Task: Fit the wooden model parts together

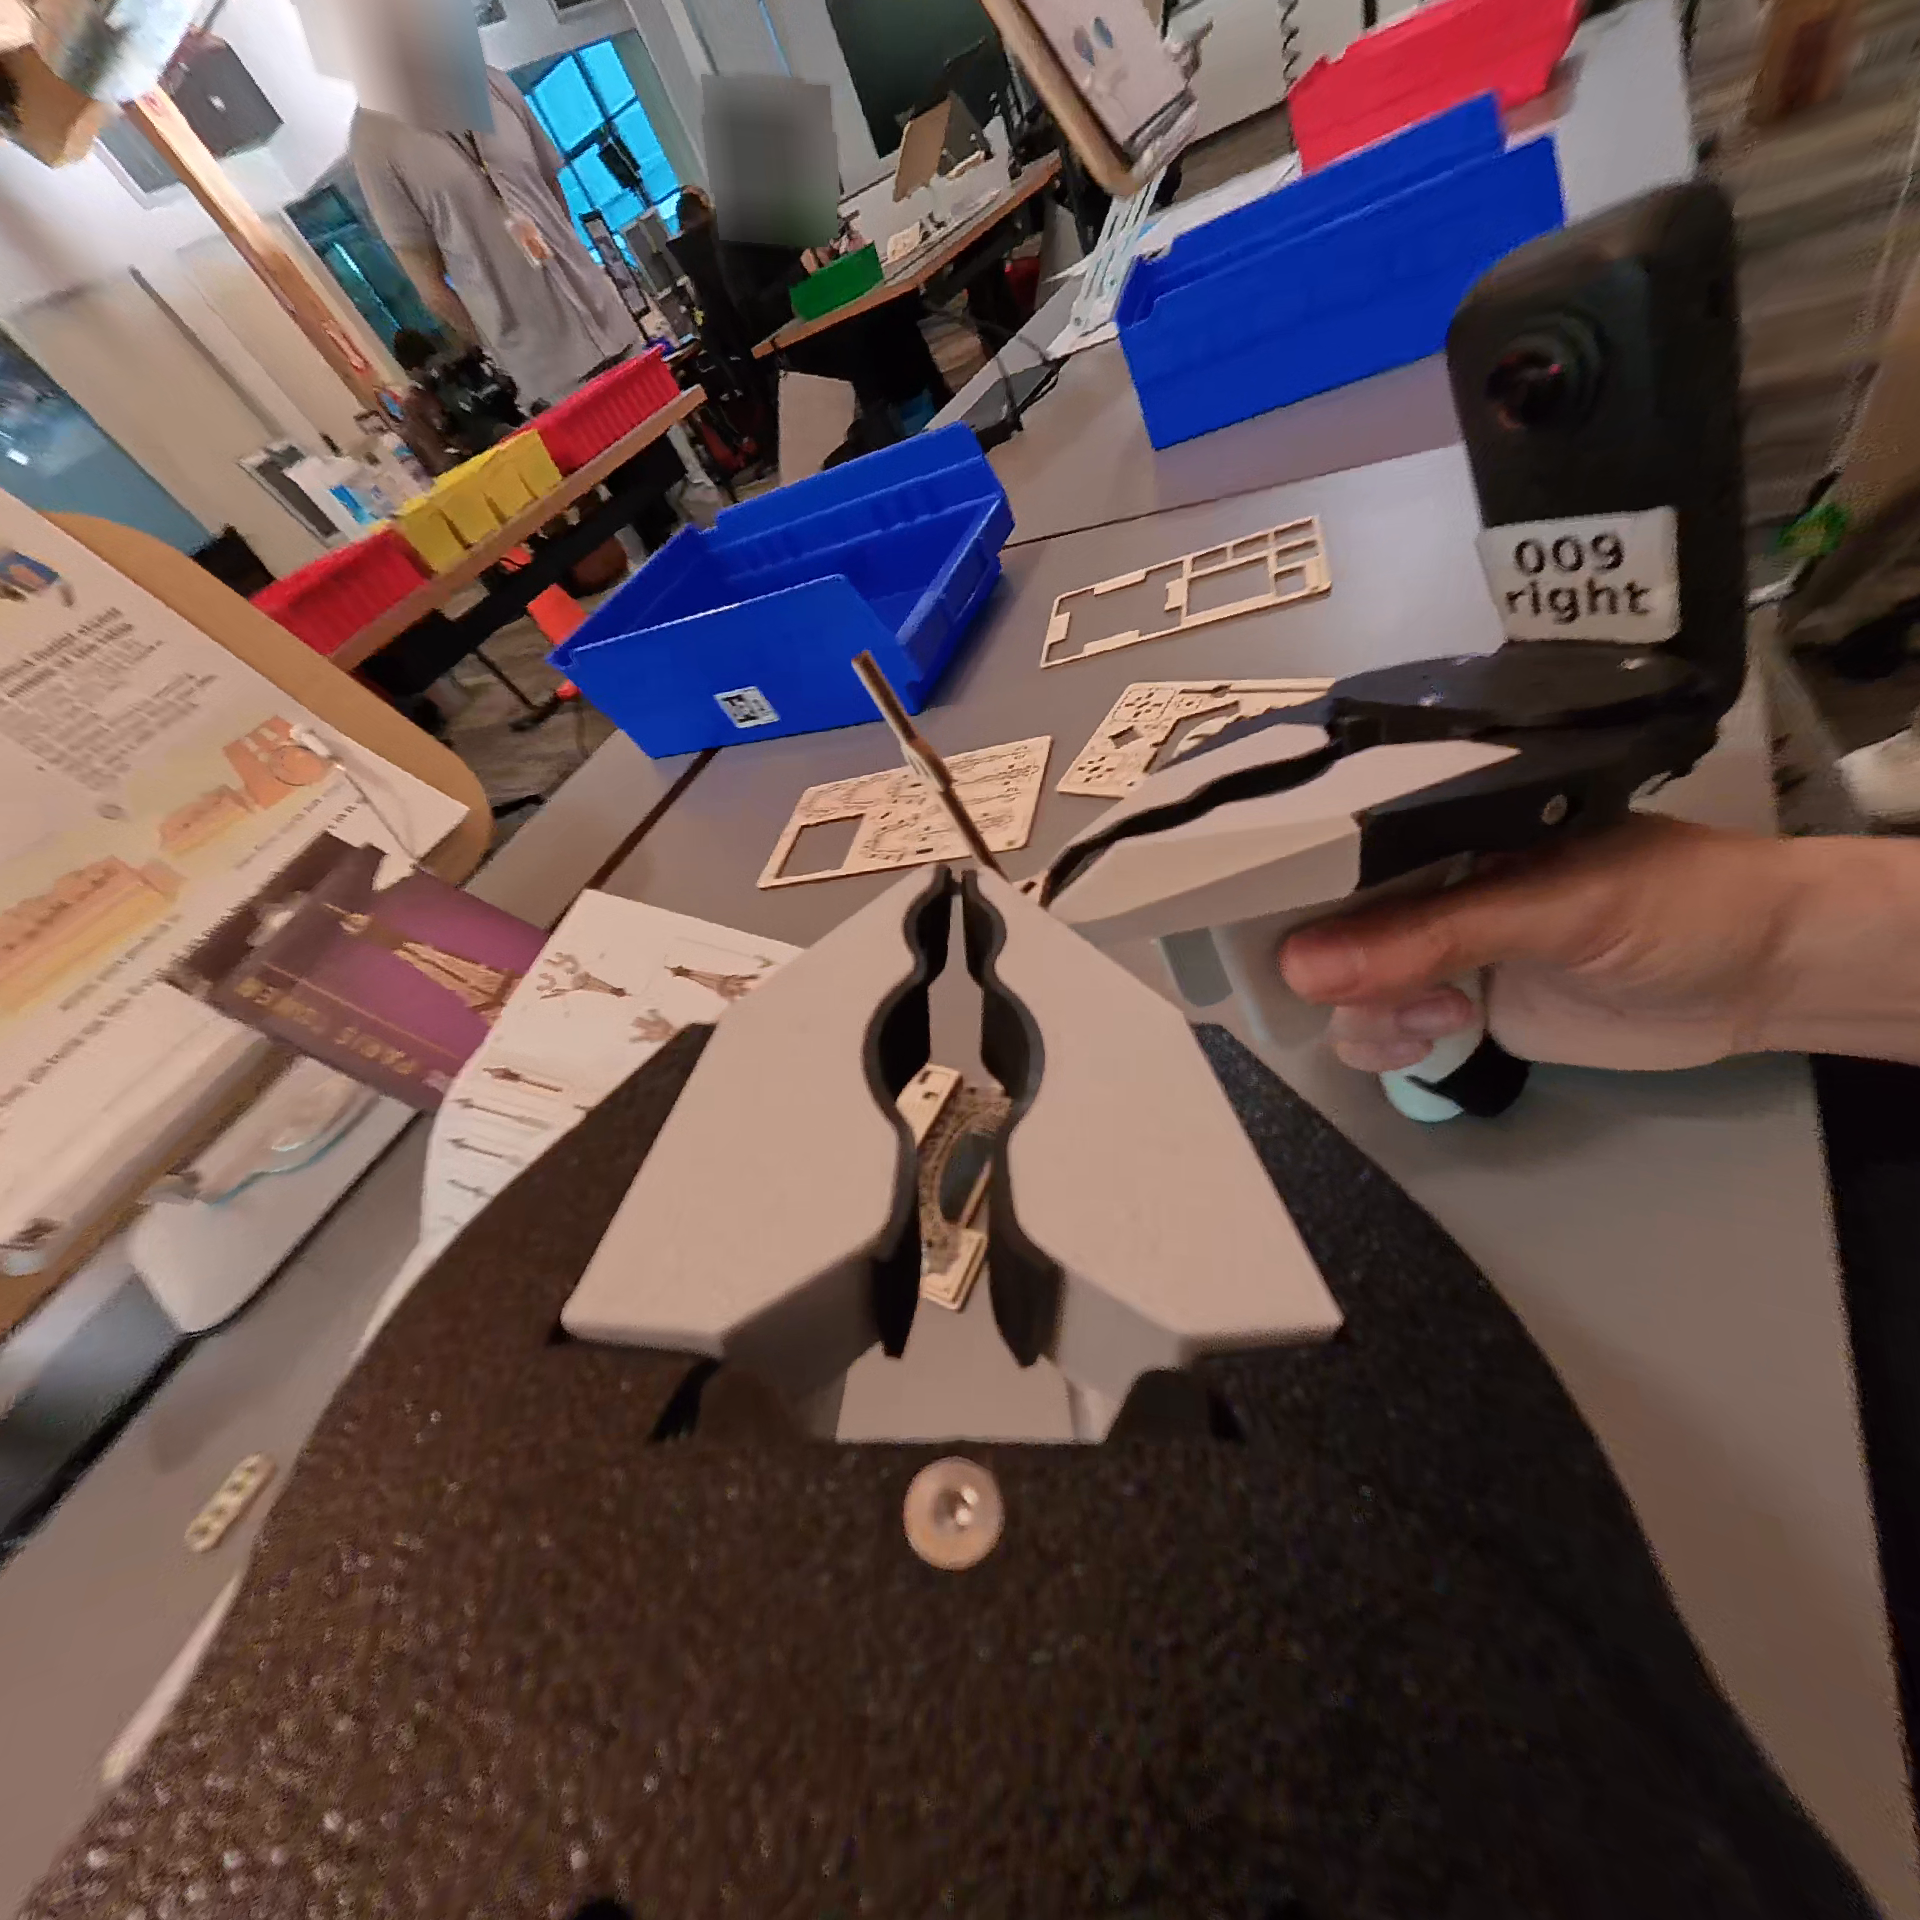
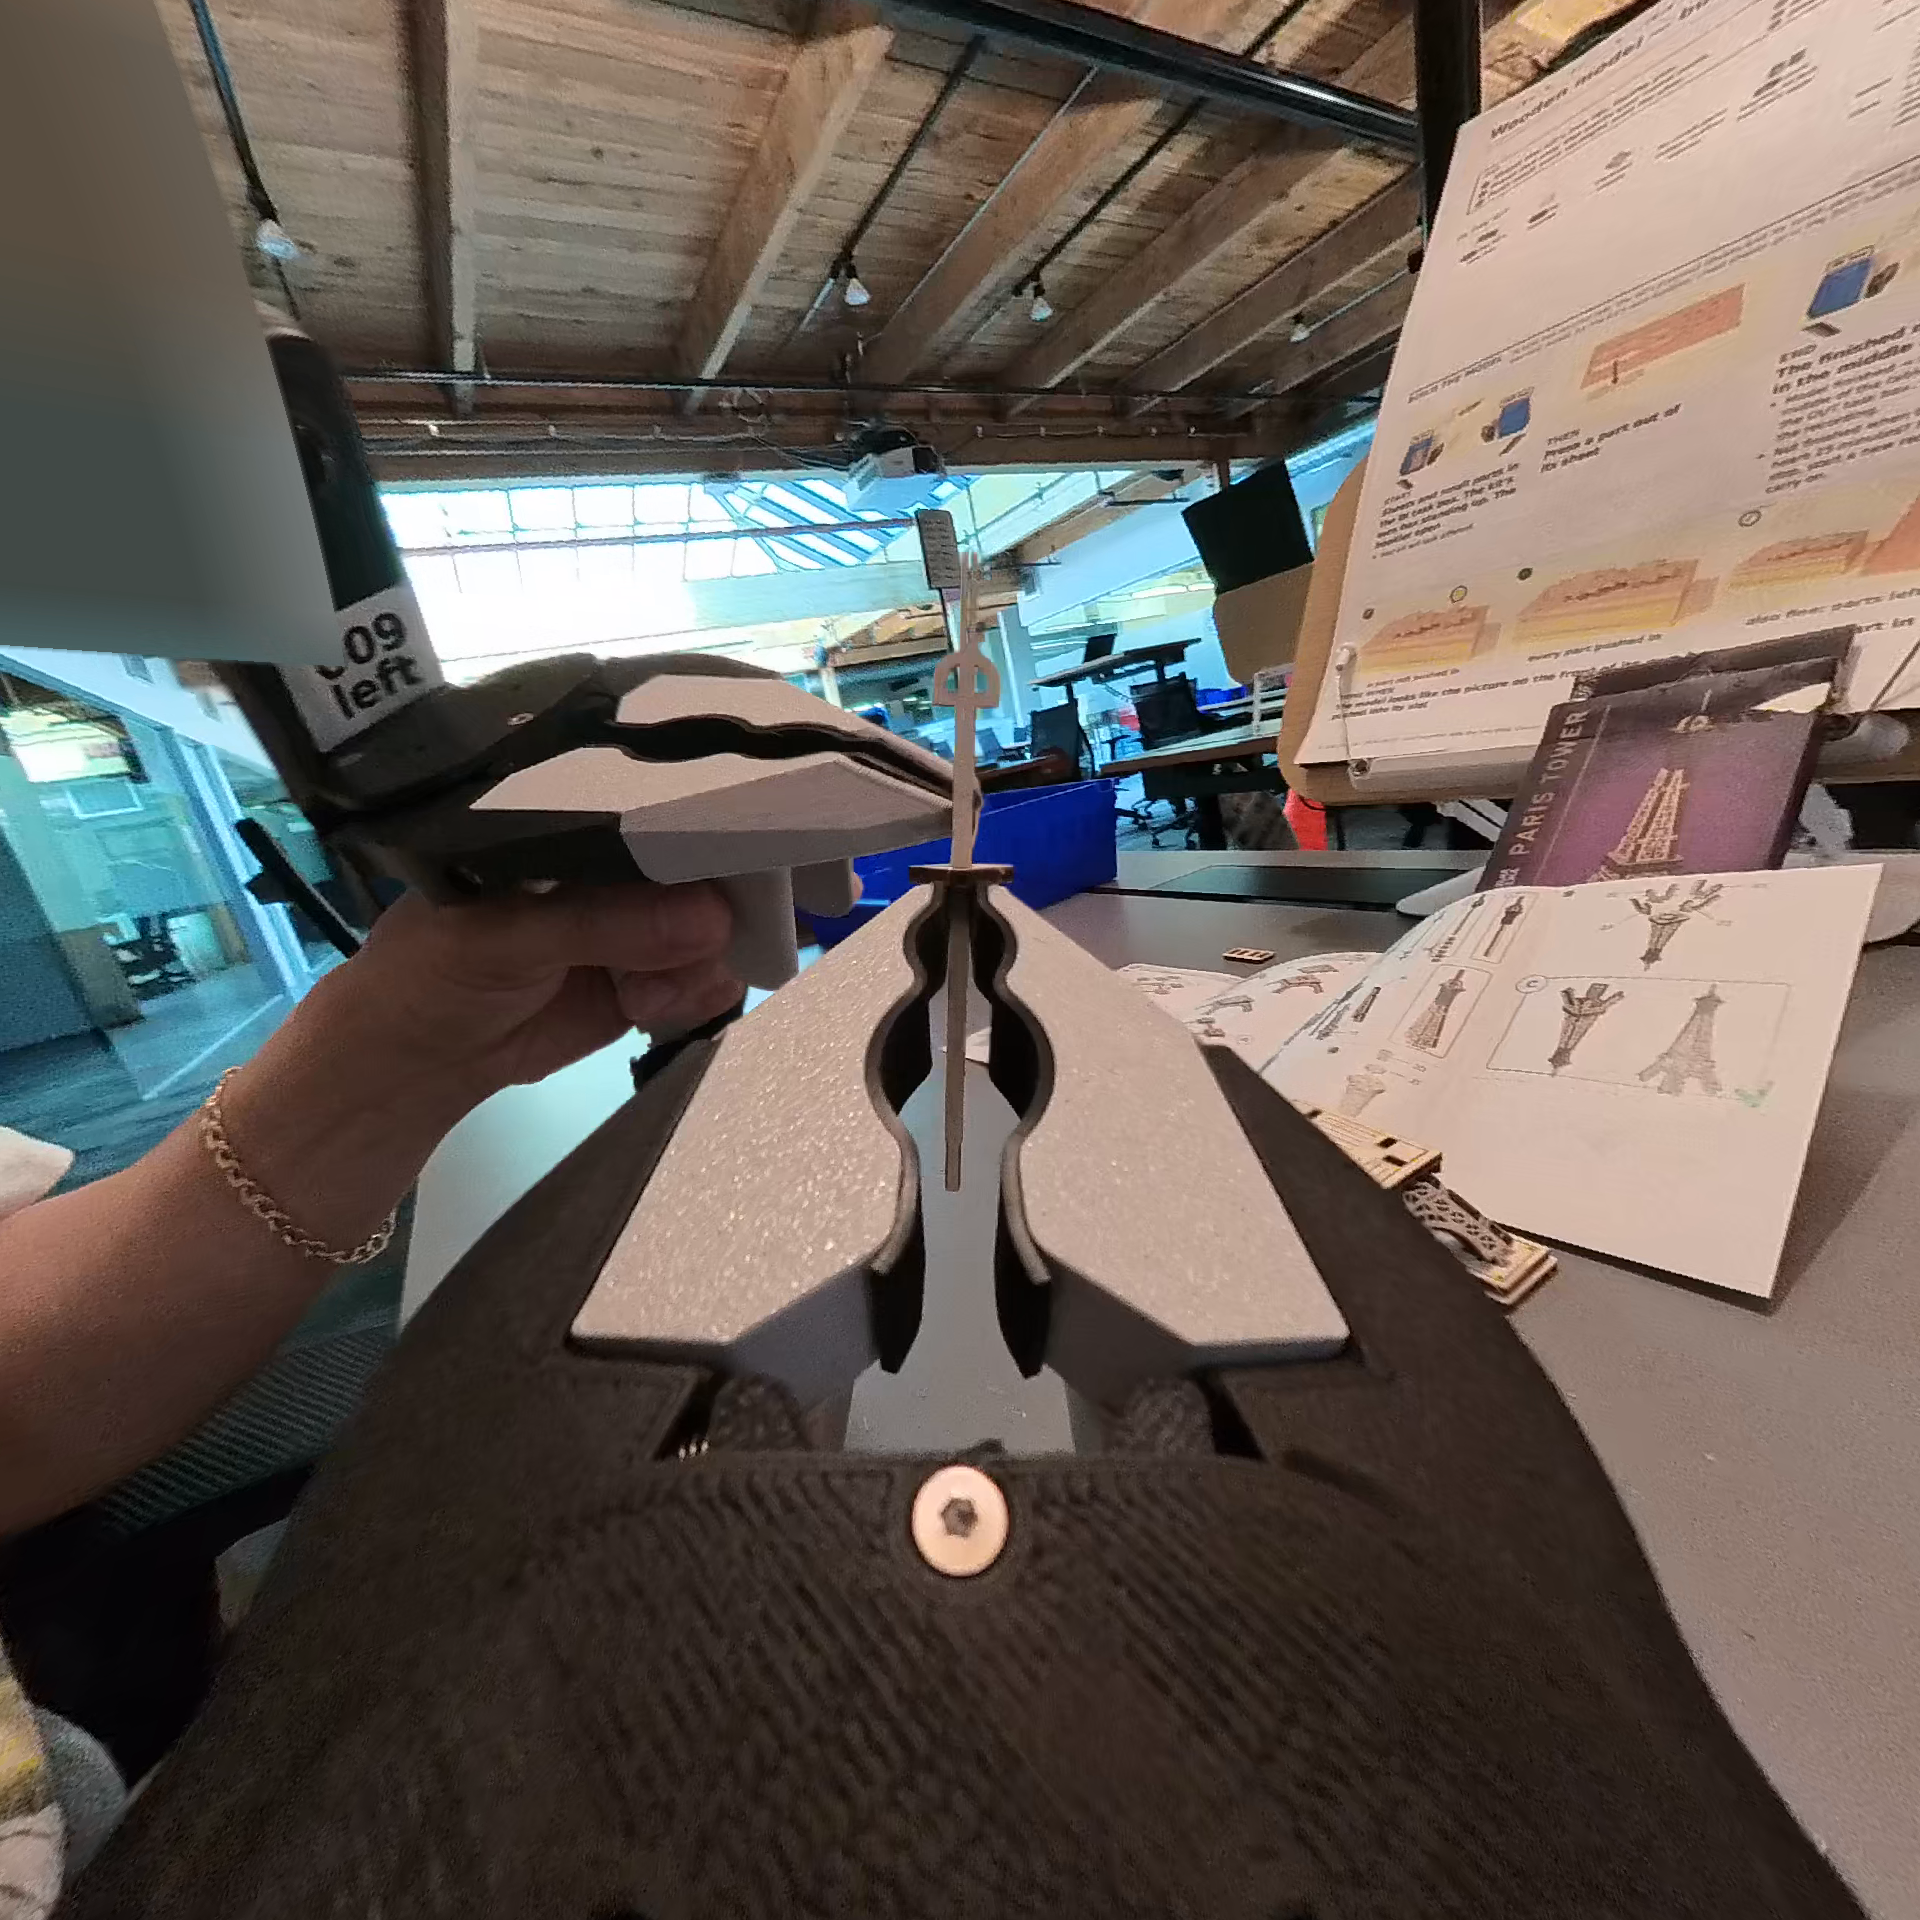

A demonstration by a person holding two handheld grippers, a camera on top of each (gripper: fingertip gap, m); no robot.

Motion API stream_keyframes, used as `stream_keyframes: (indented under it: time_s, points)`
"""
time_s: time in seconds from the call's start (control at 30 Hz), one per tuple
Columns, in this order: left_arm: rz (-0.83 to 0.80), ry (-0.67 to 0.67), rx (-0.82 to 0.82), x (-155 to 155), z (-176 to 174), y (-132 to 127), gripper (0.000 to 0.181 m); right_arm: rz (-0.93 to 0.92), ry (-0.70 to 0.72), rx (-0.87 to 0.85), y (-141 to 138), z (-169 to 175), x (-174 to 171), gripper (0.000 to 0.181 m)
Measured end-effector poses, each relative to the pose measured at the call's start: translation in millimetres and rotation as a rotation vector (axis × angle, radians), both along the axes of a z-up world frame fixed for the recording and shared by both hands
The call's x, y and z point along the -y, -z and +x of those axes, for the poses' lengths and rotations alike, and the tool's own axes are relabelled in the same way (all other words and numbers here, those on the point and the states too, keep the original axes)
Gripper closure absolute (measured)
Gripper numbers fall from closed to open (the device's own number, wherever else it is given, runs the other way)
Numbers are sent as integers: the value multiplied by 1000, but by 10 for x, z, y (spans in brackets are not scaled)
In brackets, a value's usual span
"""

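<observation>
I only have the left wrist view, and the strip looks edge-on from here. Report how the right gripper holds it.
Observer: The right gripper is shut on the wooden spire. The spire stands upright and its lower end runs down between the fingers.
Operator: Tell me what is mounted on it.
Observer: A small wooden plate sits crosswise on the spire, right at the right gripper's tips.
Operator: Now place my gripper against it.
Observer: The left gripper meets the spire just above that plate and below the spire's loop-shaped cutout.
</observation>
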State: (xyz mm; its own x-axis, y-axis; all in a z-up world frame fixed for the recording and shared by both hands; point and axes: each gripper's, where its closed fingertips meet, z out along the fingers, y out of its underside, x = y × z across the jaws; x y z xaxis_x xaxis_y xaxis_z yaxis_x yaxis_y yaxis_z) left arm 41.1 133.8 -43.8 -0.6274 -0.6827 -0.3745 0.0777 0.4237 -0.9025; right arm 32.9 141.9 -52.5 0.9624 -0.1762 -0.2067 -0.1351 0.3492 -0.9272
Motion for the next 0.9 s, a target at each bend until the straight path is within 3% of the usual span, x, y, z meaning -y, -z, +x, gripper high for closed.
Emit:
stream_keyframes:
  time_s: [0.6, 0.9]
  points:
    - [-365, 221, -206, 46, -114, -59, 181, 48, -103, 25, -50, -120, 24, 181]
    - [-237, 122, -86, 52, -38, -39, 181, 45, -57, 8, -41, -59, 36, 180]
